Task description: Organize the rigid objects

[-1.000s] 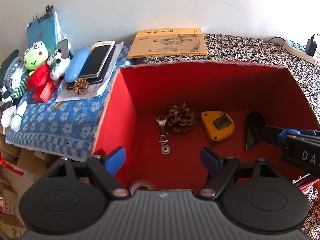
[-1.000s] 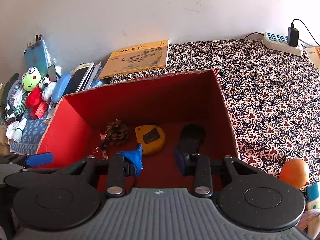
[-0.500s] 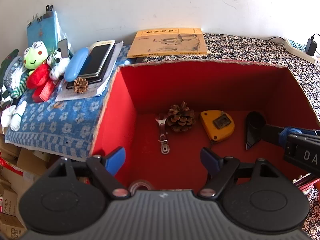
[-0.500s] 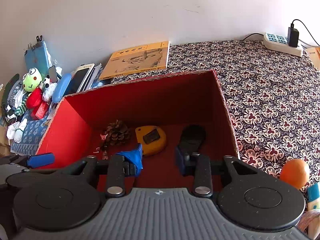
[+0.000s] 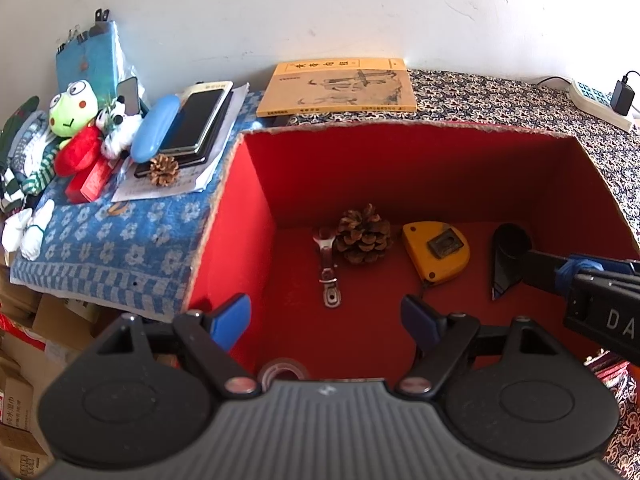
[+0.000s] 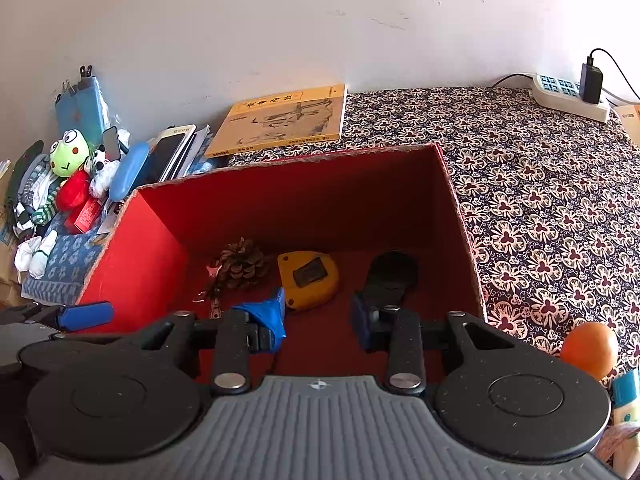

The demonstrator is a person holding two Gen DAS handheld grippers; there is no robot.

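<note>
Both claws hang over the open red box (image 5: 256, 184), which sits on the counter w/ the dark floral cloth (image 6: 540, 184).

Left claw (image 5: 326, 320): blue pads spread wide apart, nothing between them, poised over the near-left part of the box. Straight ahead of it, on the box floor, lies a small metal clip-type tool (image 5: 328, 268); just right of that, touching or nearly so, a pine cone (image 5: 362, 234). Further right is the yellow tape measure (image 5: 436, 250). A roll of tape (image 5: 282, 370) peeks out right below this claw, at the near wall.

Right claw (image 6: 318, 316): fingers apart, not gripping anything, reaching into the right side of the box. A black object (image 6: 390, 276) lies on the floor just ahead of its right finger; from the left cam the finger tip looks like it meets the object, can't tell if they actually touch. Tape measure sits ahead-left of this claw, close to its left finger.

Outside the box: a second, smaller pine cone (image 5: 163, 168) on papers at left beside a stacked phone (image 5: 196, 120), plush frog (image 5: 72, 108), yellow book (image 5: 340, 86) behind the box, power strip (image 6: 568, 94) far right, an orange (image 6: 588, 348) near right
</note>
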